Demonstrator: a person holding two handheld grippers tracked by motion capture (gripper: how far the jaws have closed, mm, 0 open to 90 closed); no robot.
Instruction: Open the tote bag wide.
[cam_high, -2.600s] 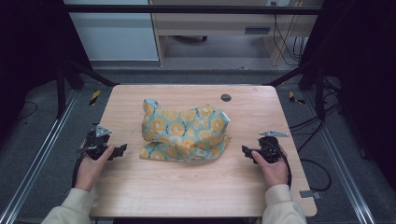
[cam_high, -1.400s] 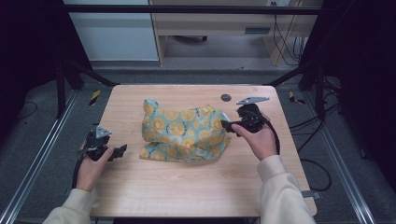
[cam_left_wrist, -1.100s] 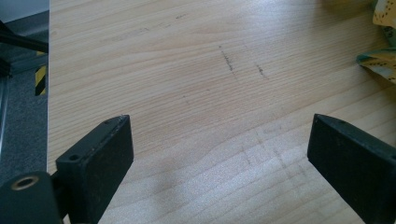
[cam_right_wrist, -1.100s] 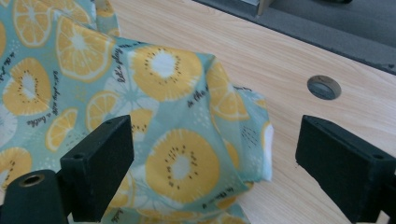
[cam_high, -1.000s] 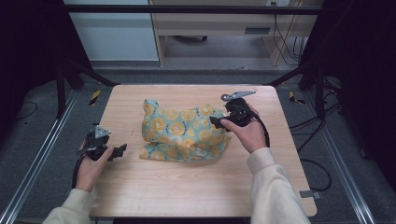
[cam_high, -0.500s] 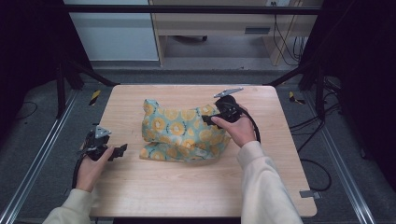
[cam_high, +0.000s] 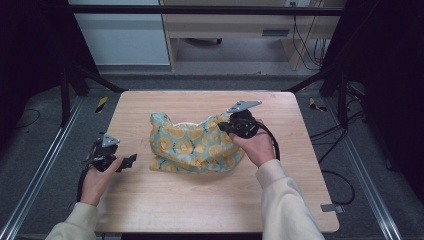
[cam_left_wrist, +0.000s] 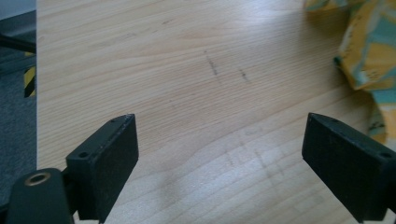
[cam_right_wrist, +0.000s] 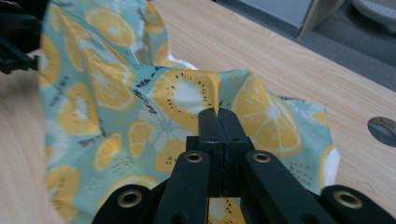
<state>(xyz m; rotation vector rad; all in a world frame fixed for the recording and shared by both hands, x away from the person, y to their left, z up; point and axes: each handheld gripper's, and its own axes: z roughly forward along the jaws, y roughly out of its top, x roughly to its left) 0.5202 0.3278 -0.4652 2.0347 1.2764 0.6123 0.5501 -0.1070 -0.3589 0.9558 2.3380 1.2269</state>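
1. Reading the small dark script printed between the fruit slices on the cloth (cam_right_wrist: 140, 93), I cannot make out the words; they are too small.
2. The cloth is pale teal with orange and yellow citrus slices, crumpled in a heap mid-table (cam_high: 200, 210).
3. My right hand-held gripper (cam_right_wrist: 218, 114) has just been closing and now pinches a raised fold at the cloth's right edge, jaws pressed together.
4. My left hand-held gripper (cam_left_wrist: 224, 154) rests spread wide over bare wood, grasping nothing, with the cloth's edge just beyond one jaw.
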